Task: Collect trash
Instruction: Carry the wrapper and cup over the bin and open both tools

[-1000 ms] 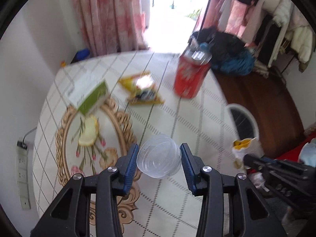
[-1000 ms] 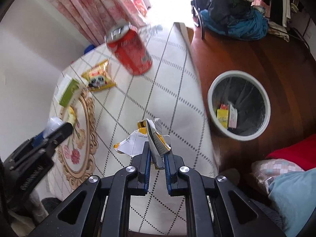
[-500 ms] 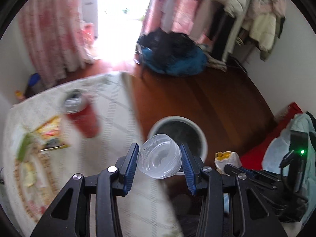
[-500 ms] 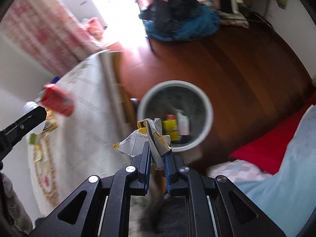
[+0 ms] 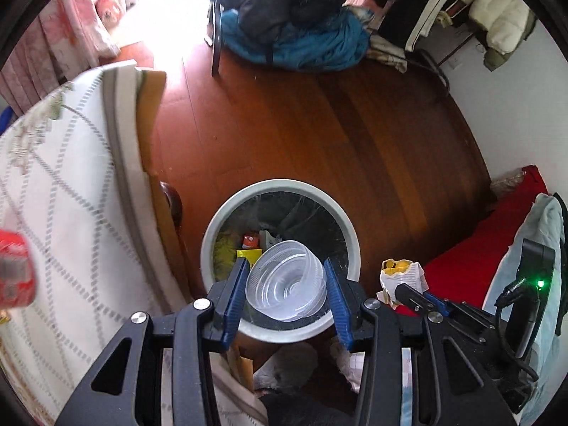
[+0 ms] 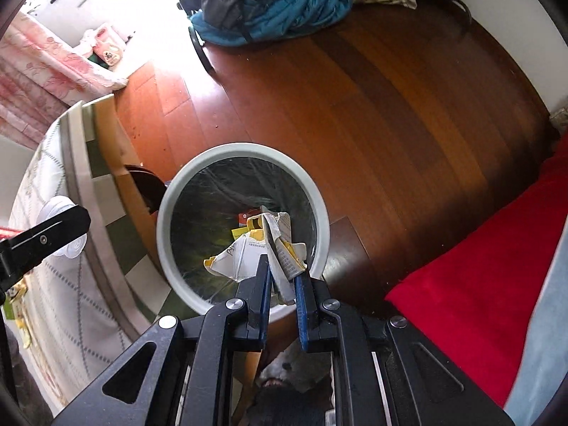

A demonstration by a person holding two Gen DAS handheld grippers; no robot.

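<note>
- Two grippers hung over the bin.
- Left gripper: jaws wide apart, clamped on the sides of a clear cup, its mouth facing the camera, axis along the fingers.
- Right gripper: jaws nearly together, pinching a crumpled wrapper upright above the bin's near rim.

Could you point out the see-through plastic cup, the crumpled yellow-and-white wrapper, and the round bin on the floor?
Clear plastic cup (image 5: 286,285), left wrist view: on its ribbed inner wall.
Crumpled yellow-and-white paper wrapper (image 6: 245,255), right wrist view: on its white printed panel.
Round white-rimmed bin with a dark liner (image 6: 184,174), right wrist view: on its upper left rim.
</note>
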